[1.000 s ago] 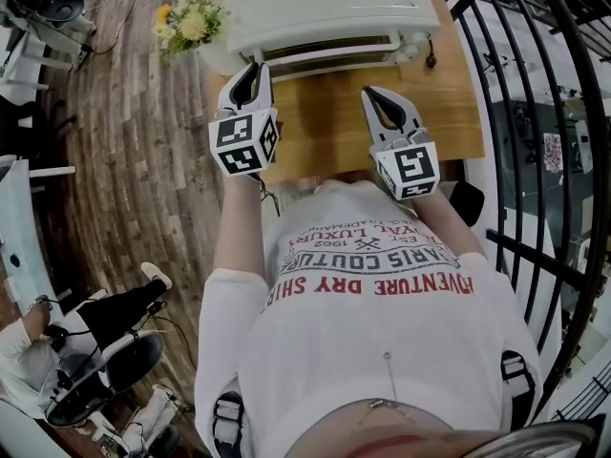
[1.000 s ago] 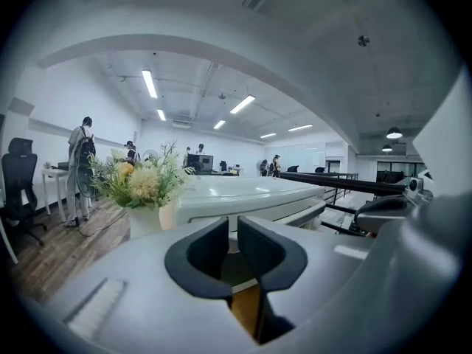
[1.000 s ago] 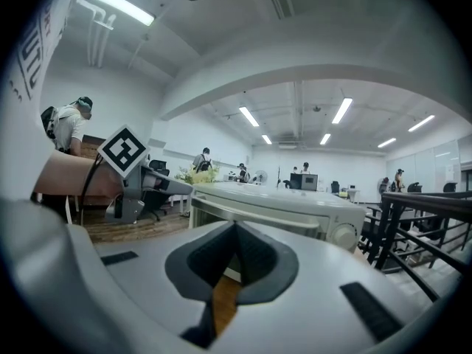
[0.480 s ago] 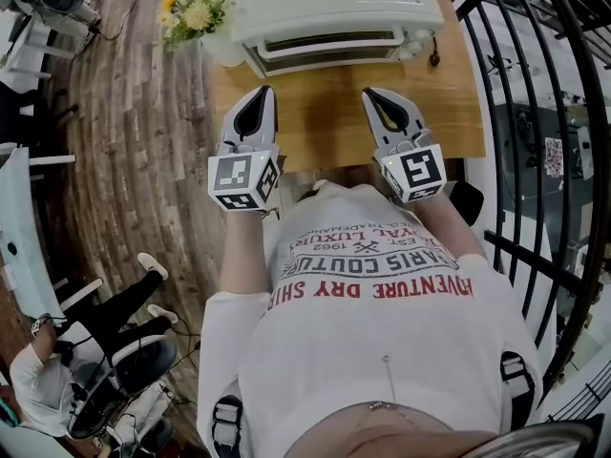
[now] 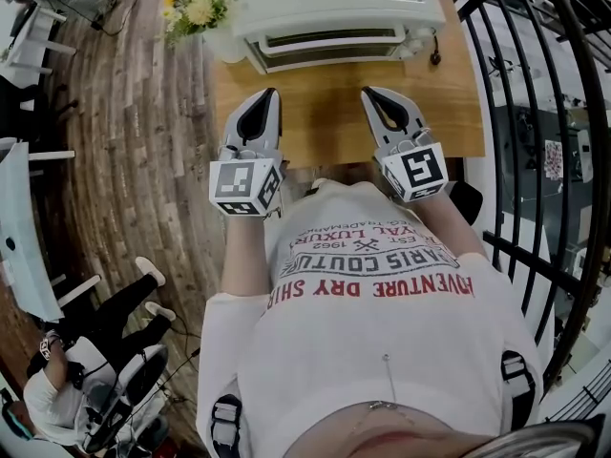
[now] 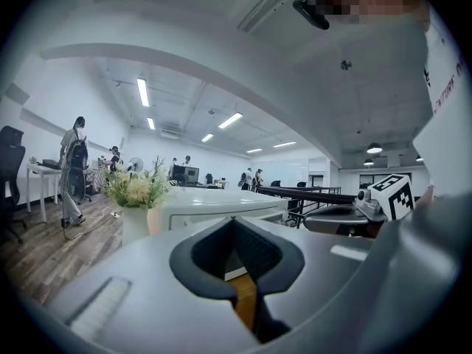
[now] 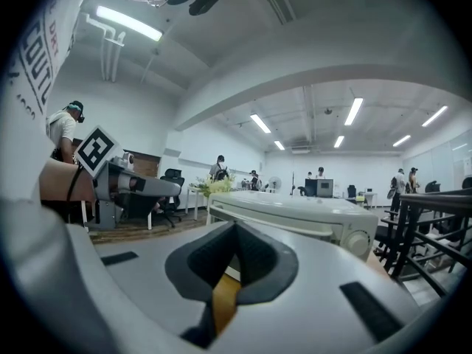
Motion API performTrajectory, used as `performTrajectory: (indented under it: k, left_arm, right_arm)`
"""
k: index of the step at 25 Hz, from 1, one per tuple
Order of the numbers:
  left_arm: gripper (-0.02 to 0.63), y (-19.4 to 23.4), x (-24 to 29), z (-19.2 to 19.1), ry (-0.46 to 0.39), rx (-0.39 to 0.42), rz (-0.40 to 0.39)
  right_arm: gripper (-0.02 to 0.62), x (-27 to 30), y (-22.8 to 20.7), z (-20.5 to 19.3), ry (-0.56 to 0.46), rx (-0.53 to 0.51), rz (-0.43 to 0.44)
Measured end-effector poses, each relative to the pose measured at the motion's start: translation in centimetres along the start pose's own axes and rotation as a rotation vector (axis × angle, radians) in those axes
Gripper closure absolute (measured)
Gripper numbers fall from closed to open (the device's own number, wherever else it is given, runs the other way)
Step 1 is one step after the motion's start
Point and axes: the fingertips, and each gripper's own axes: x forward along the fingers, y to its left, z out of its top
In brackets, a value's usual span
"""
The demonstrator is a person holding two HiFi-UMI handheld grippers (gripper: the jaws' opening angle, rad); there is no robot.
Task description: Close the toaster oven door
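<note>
The white toaster oven (image 5: 334, 3) stands at the far side of the wooden table (image 5: 329, 122). Its door, with a long handle bar (image 5: 329, 48), stands upright against the front and looks closed. My left gripper (image 5: 270, 93) hovers over the table short of the oven's left front, shut, with nothing in it. My right gripper (image 5: 367, 92) hovers level with it on the right, also shut and empty. The left gripper view has the oven (image 6: 214, 201) just beyond the closed tips (image 6: 234, 220). The right gripper view shows the oven (image 7: 295, 212) beyond its closed tips (image 7: 236, 223).
A vase of flowers (image 5: 196, 12) stands at the table's far left corner beside the oven. A black metal railing (image 5: 535, 113) runs along the right of the table. The oven's knob (image 7: 359, 240) is at its right end. A seated person (image 5: 86, 389) is on the floor side, lower left.
My left gripper has drawn back from the oven's front toward my body. The right gripper has stayed where it was.
</note>
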Motion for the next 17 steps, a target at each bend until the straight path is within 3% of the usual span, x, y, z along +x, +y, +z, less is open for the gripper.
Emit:
performTrajectory:
  k: [17]
  left_arm:
    - [0.594, -0.26, 0.05, 0.58, -0.006, 0.028, -0.02]
  right_arm:
    - [0.606, 0.0, -0.4, 0.36, 0.001, 0.011, -0.022]
